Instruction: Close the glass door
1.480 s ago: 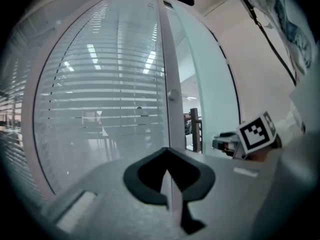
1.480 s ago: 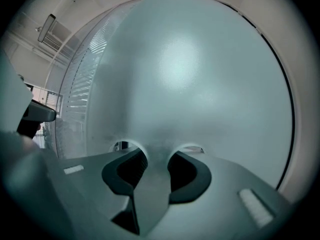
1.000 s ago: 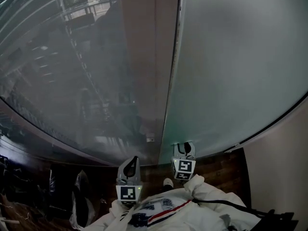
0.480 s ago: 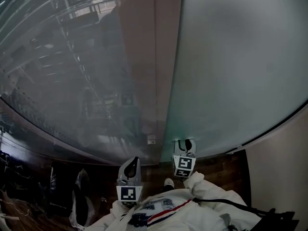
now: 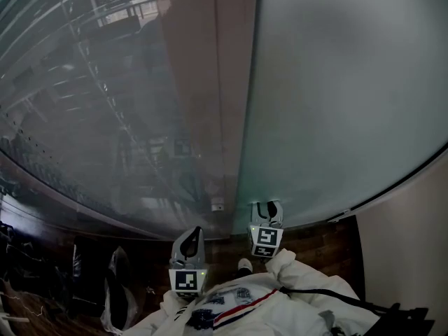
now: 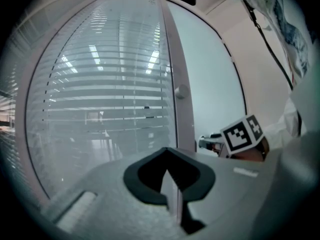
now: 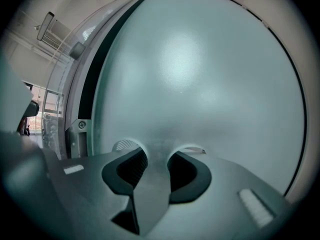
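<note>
Two grippers: left gripper [image 5: 190, 235] and right gripper [image 5: 269, 208]. Two marker cubes: left cube [image 5: 186, 281] behind the left fingers, right cube [image 5: 264, 241] behind the right fingers. One frosted glass door [image 5: 350, 82], straight ahead of the right fingers. One clear glass panel [image 5: 91, 103] ahead of the left fingers, with one set of slatted blinds [image 6: 100, 94] showing in it. One frame post [image 5: 224, 82] between the two panes, just right of the left fingertips. One round knob [image 6: 181, 91] on that post, above the left fingertips. One screwed bracket [image 7: 81, 125], left of the right fingers. One black cable [image 5: 329, 296], well behind them.
</note>
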